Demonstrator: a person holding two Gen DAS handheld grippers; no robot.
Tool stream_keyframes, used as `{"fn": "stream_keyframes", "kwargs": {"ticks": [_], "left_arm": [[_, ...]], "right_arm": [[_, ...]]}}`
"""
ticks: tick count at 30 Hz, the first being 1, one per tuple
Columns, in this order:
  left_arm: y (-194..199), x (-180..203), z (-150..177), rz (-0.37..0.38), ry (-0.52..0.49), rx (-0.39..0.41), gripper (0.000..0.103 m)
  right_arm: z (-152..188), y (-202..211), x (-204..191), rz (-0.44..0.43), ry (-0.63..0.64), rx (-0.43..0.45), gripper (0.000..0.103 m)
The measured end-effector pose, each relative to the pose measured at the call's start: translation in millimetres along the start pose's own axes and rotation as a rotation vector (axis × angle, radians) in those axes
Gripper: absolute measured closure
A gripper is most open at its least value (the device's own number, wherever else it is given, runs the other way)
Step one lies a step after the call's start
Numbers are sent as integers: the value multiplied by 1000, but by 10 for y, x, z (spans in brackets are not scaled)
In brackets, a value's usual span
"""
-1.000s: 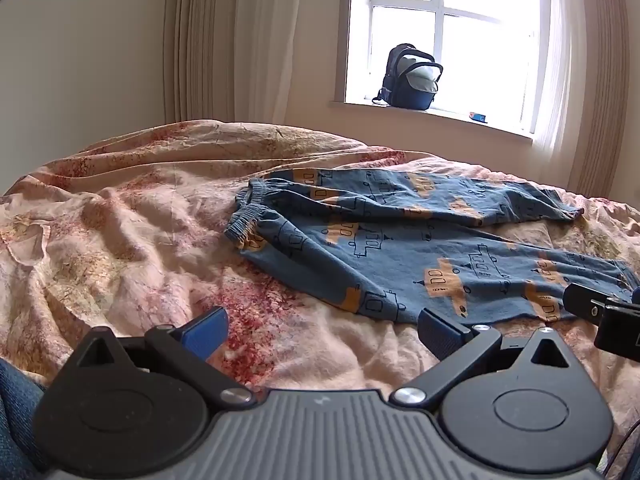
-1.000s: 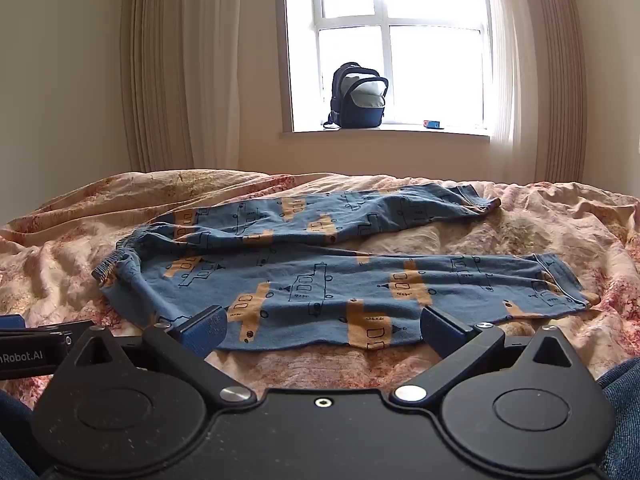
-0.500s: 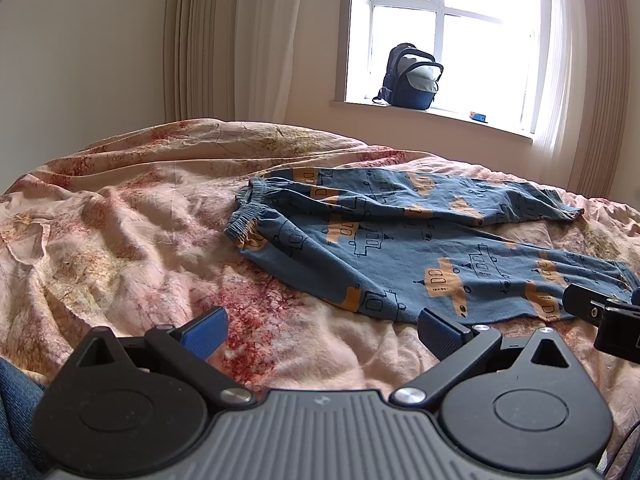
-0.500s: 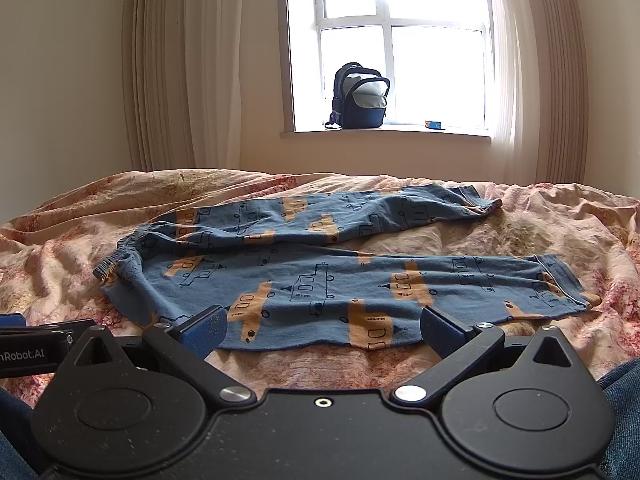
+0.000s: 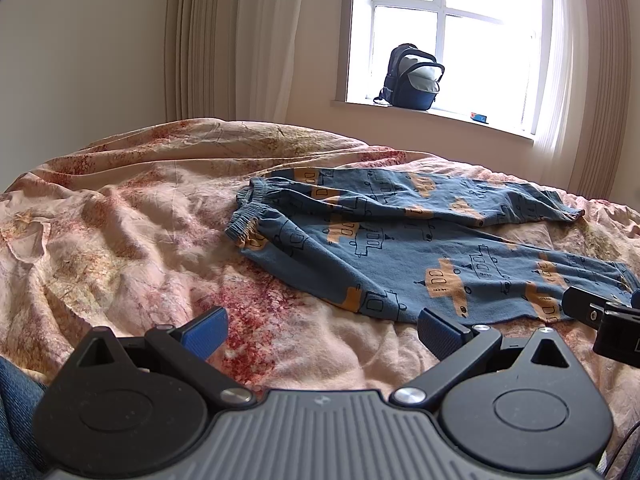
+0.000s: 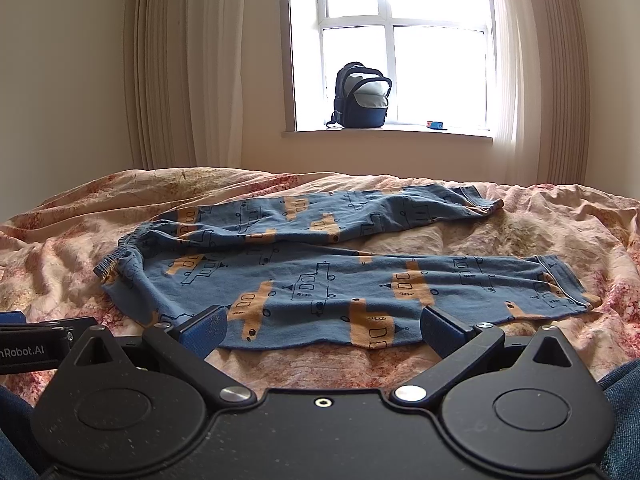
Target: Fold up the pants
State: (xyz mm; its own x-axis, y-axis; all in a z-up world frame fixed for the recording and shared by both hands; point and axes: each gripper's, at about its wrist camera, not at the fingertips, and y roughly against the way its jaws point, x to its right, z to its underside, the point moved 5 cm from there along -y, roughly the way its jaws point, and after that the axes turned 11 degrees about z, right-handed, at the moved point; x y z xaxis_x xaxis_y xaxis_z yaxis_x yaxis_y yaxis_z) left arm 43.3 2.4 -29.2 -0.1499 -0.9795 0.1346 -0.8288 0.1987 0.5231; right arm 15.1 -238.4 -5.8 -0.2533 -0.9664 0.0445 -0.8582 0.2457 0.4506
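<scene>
The blue pants (image 6: pixel 320 268) lie unfolded on the bed's floral duvet (image 5: pixel 120 240), waistband to your left, 2 legs spread rightward. Your right gripper (image 6: pixel 322 330) hovers at the near hem, fingers released, grasping nothing. Your left gripper (image 5: pixel 320 330) sits left of it, fingers likewise released. A backpack (image 6: pixel 362 96) stands on the windowsill.

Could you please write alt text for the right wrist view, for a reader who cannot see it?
Blue pants with orange prints lie unfolded on a rumpled floral bedspread, waistband left, both legs stretching right. The open right claw hovers at their near edge, empty. Behind, a backpack sits on a bright windowsill between curtains.
</scene>
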Motion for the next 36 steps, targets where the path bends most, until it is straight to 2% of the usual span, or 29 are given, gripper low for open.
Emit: {"fn": "stream_keyframes", "kwargs": {"ticks": [36], "left_arm": [[14, -16, 29, 1, 4, -3, 0]], "right_arm": [[-6, -8, -7, -1, 7, -1, 0]]}}
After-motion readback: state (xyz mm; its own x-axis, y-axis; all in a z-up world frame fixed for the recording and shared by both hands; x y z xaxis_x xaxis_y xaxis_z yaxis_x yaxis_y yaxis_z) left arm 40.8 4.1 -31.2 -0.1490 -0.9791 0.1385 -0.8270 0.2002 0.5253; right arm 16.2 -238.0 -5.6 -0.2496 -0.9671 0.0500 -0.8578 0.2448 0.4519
